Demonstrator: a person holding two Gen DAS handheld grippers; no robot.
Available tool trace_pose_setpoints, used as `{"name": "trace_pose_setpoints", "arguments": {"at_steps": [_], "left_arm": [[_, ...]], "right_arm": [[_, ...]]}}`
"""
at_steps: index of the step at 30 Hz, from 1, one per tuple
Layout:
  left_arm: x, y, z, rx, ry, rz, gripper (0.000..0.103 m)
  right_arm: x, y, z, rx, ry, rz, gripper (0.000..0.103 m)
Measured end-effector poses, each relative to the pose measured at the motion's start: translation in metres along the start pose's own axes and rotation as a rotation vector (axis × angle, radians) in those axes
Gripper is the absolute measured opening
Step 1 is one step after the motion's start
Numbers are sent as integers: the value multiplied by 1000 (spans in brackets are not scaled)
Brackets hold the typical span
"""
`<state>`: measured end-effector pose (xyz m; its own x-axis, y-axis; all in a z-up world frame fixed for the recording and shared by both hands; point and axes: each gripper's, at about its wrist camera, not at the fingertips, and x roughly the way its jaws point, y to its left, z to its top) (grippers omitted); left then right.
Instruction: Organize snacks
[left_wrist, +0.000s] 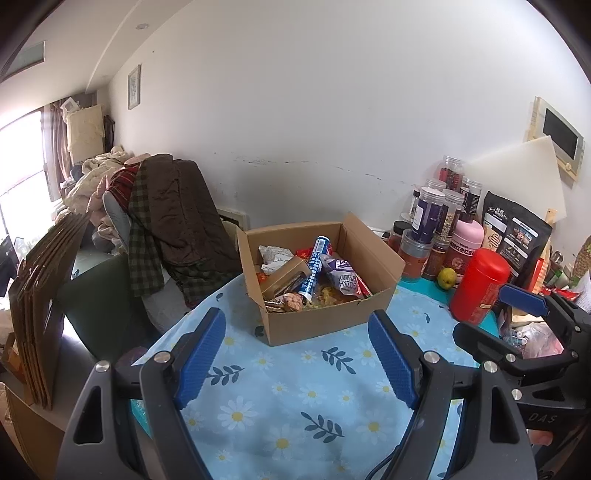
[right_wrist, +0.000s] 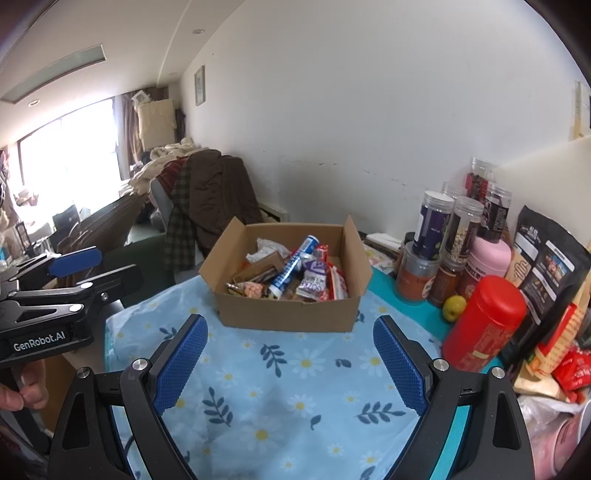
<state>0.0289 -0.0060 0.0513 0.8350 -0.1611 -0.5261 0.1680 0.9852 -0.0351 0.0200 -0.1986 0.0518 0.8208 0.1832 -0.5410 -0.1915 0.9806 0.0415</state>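
Beyond both wide-open grippers, left gripper (left_wrist: 297, 356) and right gripper (right_wrist: 290, 360), the cardboard box (left_wrist: 325, 321) is sitting at frame centre, its blue tube (left_wrist: 314, 269) lying lengthwise away.

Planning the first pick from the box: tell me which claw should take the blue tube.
Left, marginally. Both claws, left and right, hang open and empty before the cardboard box; the blue tube lies toward the left claw's side.

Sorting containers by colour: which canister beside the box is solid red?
The red canister, nearest the right gripper, beside the lime; the others behind are clear jars or pink.
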Motion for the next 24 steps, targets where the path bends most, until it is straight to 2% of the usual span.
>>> {"name": "trace_pose_setpoints", "arguments": {"at_steps": [24], "left_arm": [[-2,-3,-3,14,9,5,80]], "right_arm": [[-4,0,1,6,-8,-3,92]]}}
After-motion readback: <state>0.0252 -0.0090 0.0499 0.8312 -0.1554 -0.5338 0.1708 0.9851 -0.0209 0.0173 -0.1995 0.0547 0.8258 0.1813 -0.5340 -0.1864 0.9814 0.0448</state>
